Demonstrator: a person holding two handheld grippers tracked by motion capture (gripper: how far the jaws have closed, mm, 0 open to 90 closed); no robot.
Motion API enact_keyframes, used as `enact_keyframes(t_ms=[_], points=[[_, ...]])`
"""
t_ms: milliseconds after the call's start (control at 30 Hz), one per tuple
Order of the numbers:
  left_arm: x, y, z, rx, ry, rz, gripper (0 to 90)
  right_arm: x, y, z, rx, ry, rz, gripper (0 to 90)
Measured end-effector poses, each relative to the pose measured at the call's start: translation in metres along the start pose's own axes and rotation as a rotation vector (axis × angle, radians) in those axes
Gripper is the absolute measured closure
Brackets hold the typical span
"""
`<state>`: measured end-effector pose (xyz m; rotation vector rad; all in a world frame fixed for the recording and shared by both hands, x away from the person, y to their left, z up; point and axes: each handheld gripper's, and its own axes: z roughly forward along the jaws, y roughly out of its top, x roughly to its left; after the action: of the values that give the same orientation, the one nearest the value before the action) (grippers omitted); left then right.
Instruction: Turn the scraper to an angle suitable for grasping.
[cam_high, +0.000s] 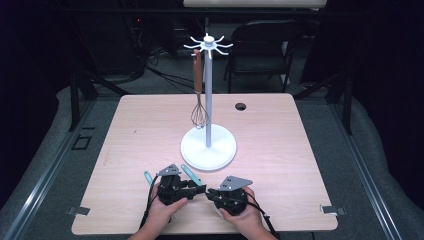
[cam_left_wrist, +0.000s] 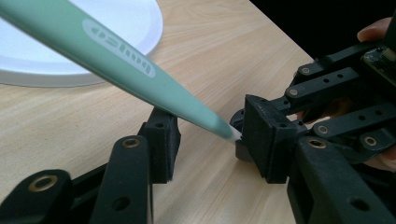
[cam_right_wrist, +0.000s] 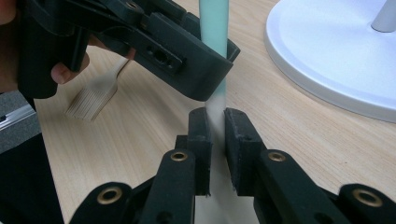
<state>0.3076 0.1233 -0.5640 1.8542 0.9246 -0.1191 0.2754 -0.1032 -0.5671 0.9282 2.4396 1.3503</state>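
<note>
A teal-handled utensil slants up off the table near the front edge. My right gripper is shut on its pale neck just below the handle. My left gripper faces it almost tip to tip. It is open, its jaws standing apart on either side of the handle's lower end. The left gripper's body hides part of the handle in the right gripper view. A hand holds each gripper.
A white hook stand with a round base stands mid-table, a wooden-handled whisk hanging from it. A bristle brush lies by the left hand, and another teal handle shows there. A cable hole sits at the back.
</note>
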Motion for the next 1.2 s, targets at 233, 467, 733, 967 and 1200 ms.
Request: enact_keyframes(t_ms=[233,467,733,967,1200], points=[[-0.002,0.003,0.001,-0.026,-0.022,-0.033,62.2,-0.001,0.000,-0.002,-0.017,-0.016,0.003,81.2],[-0.007,0.008,0.005,-0.049,-0.013,-0.046,68.1,-0.003,0.001,-0.006,-0.051,-0.038,0.020,81.1],[-0.010,0.015,0.014,-0.068,-0.015,-0.081,74.4,-0.010,0.002,-0.011,-0.057,-0.047,0.037,80.4],[-0.013,0.024,0.024,-0.051,-0.022,-0.091,78.9,-0.013,0.002,-0.020,-0.049,-0.075,0.017,77.9],[-0.012,0.031,0.026,-0.038,-0.050,-0.115,81.3,-0.019,0.004,-0.040,-0.059,-0.090,0.008,77.7]])
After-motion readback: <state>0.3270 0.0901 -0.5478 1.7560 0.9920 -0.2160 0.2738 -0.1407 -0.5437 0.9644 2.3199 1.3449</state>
